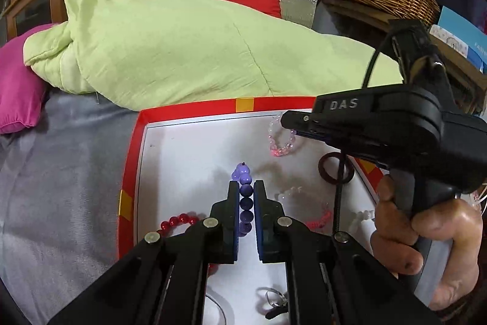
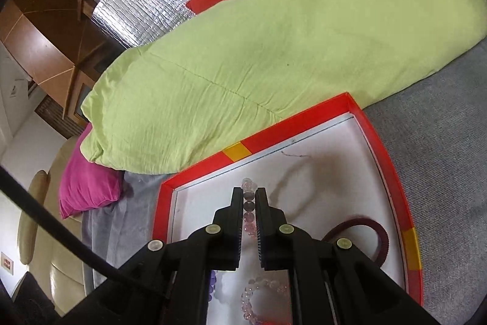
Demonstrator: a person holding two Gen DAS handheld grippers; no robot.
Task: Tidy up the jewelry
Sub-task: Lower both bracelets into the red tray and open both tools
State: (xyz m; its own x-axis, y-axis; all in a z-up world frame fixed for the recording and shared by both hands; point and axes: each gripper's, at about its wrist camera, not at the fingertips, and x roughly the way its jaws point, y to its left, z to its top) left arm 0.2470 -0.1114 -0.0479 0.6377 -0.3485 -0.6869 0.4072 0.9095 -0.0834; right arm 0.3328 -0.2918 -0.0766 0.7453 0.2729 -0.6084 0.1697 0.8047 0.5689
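in the left wrist view the left tongs sit low in the middle of the frame, closed down on a purple bead bracelet; the beads run in a line between the two blue pads, and the far end of the strand pokes out past the tips over the white floor of the red-rimmed tray; the tray rests on the grey bedcover; at the lower left of that frame a red bead bracelet lies in the tray, partly hidden by the tong arm; a dark ring sits right of centre, and a pink and clear bead bracelet lies near the tray's far edge, just under the nose of the right tongs; a silver ring shows at the bottom centre; the right hand grips the handle of its tool at the right edge.

in the right wrist view the right tongs are pinched on a string of pale pink beads, held between the narrow gap of the fingers, above the tray; more clear beads lie below at the bottom centre; a dark red hoop lies at the right inside the tray.

behind the tray a lime green quilt is heaped, with a magenta pillow at the left.
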